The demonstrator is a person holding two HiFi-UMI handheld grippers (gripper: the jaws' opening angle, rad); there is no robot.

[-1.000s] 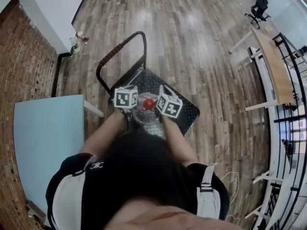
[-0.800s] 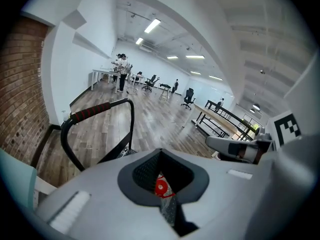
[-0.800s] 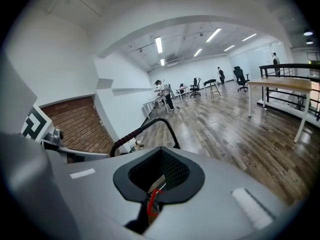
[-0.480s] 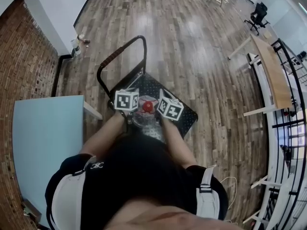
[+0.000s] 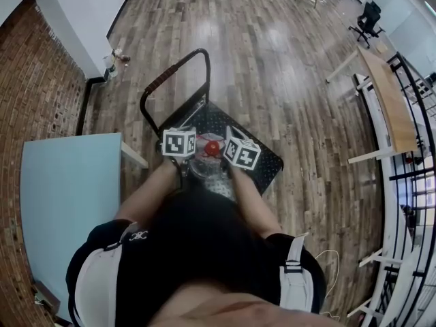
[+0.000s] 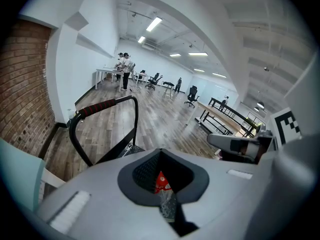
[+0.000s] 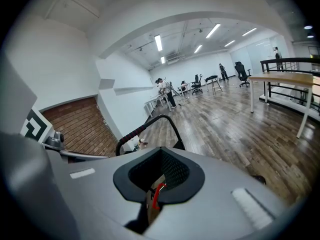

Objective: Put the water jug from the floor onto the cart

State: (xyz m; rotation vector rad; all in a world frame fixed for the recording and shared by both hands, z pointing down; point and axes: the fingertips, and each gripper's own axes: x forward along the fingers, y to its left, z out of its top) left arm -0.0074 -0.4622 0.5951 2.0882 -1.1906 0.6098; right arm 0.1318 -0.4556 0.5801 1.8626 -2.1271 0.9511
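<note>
A clear water jug (image 5: 204, 166) with a red cap (image 5: 212, 146) hangs over the black cart deck (image 5: 262, 157), close to my body. My left gripper (image 5: 193, 157) presses on the jug's left side and my right gripper (image 5: 225, 161) on its right side, so the jug sits squeezed between them. Both stand shut. In the left gripper view the red cap (image 6: 161, 183) shows through the notch of my left gripper (image 6: 162, 170). In the right gripper view a red strip of the cap (image 7: 156, 194) shows below my right gripper (image 7: 158, 180). The jug's lower part is hidden.
The cart's curved handle (image 5: 172, 75) with a red grip rises at its far end. A pale blue table (image 5: 65, 203) and a brick wall (image 5: 30, 87) lie to the left. A wooden desk (image 5: 387, 94) and black railing stand at the right. People (image 6: 123, 66) stand far off.
Both grippers and the jug keep their place over the cart deck; only the head view shifts a little.
</note>
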